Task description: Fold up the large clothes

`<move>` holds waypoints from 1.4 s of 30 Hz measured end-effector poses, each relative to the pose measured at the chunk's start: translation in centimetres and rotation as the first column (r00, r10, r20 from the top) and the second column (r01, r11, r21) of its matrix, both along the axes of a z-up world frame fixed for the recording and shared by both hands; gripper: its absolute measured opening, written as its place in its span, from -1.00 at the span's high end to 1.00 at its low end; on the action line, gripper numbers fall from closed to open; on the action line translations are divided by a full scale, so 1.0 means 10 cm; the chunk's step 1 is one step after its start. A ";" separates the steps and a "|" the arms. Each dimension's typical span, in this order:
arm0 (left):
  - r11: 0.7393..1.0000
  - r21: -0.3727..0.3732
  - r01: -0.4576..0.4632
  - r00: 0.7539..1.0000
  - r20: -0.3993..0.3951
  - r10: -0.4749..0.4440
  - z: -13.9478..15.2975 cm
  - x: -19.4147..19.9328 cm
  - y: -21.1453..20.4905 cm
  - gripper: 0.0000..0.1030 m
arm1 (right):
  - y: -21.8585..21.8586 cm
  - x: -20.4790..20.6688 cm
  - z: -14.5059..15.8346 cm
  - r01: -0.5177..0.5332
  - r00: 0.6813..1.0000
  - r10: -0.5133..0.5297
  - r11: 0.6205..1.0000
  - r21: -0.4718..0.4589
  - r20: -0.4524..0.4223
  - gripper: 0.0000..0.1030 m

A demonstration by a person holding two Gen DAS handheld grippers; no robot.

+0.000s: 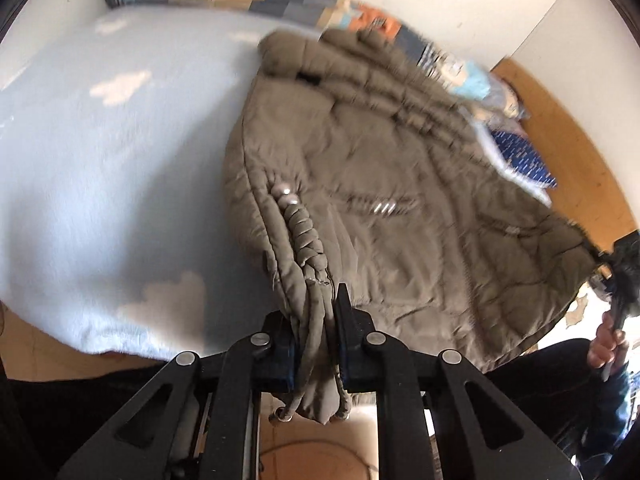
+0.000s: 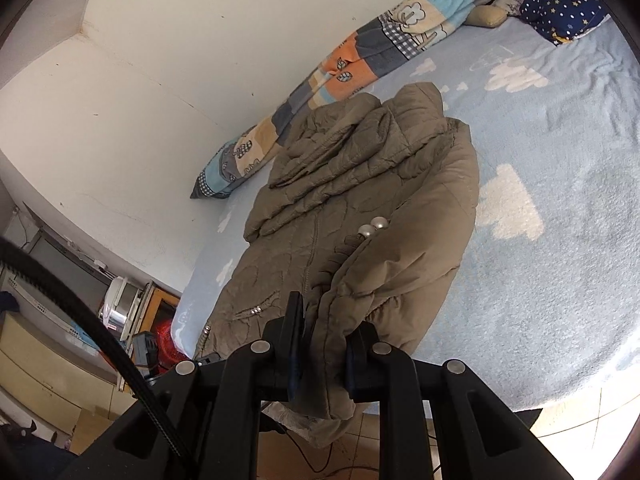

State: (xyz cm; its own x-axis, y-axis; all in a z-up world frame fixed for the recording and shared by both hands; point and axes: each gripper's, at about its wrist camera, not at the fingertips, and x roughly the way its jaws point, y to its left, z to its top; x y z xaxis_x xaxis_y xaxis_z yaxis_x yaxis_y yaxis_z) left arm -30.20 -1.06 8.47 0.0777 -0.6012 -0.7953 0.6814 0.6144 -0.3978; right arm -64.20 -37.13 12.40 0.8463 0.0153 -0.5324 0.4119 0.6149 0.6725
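On the bed's pale blue cloud-print sheet point(image 2: 560, 160), my olive padded jacket point(image 2: 360, 208) stretches from the near edge toward the wall. My left gripper point(image 1: 316, 320) pinches its bunched hem; my right gripper point(image 2: 324, 344) clamps the other hem fold.

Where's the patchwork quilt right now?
The rolled patchwork fleece quilt lies along the white wall at the bed's far edge, just beyond the olive quilted puffer coat on the blue cloud-print sheet.
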 end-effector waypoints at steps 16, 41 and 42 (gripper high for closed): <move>0.992 -0.124 -0.017 0.999 0.048 0.023 0.43 0.18 -0.03 0.72 | -0.11 -0.16 0.14 0.051 0.996 -0.050 0.999 -0.008 0.073 0.64; 0.959 -0.275 -0.074 0.986 0.125 0.112 1.42 1.35 -0.97 0.71 | -1.06 0.57 1.16 0.128 0.968 -0.102 0.987 -0.100 0.230 0.64; 0.959 -0.275 -0.075 0.985 0.128 0.113 1.44 1.42 -1.04 0.71 | -1.12 0.63 1.18 0.129 0.968 -0.103 0.986 -0.103 0.228 0.64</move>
State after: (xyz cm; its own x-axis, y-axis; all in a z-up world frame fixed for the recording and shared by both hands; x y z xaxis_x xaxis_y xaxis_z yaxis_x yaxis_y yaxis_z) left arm -16.00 -11.45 22.84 0.2441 -0.7753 -0.5826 0.6869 0.5623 -0.4605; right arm -57.91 -48.35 24.25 0.9356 -0.1409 -0.3237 0.3339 0.6512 0.6815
